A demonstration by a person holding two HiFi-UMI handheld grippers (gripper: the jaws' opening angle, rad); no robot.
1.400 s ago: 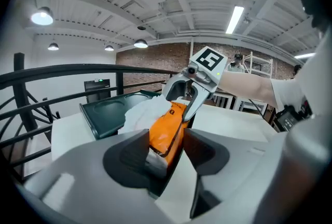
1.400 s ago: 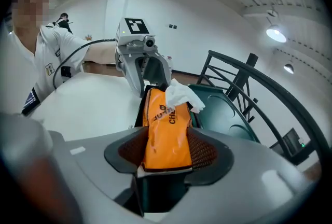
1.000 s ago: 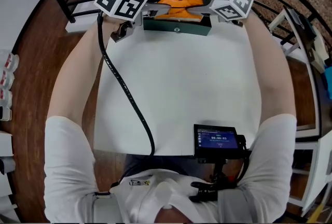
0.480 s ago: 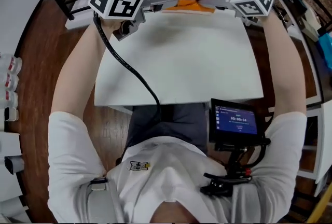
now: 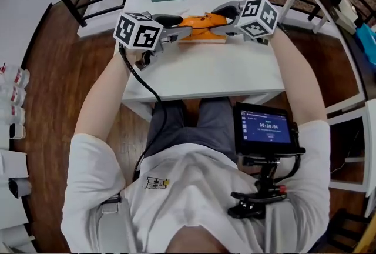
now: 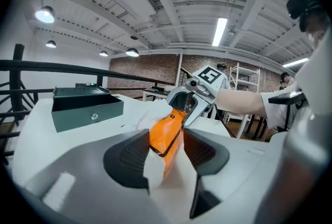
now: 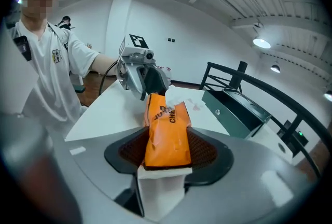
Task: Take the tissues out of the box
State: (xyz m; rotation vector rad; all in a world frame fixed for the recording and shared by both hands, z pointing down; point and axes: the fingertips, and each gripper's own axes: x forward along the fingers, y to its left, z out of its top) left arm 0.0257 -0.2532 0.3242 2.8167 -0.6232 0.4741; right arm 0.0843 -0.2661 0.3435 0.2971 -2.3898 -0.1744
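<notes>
In the head view, both ends of the orange tissue pack (image 5: 201,24) are covered by the left gripper (image 5: 178,26) and the right gripper (image 5: 220,16); only its middle shows. In the right gripper view, the pack's black print is creased and only partly legible. Its near end passes out of sight between the jaws. Text on the screen (image 5: 267,127) is too small to read. The cable (image 5: 144,79) vanishes at the person's shirt.
</notes>
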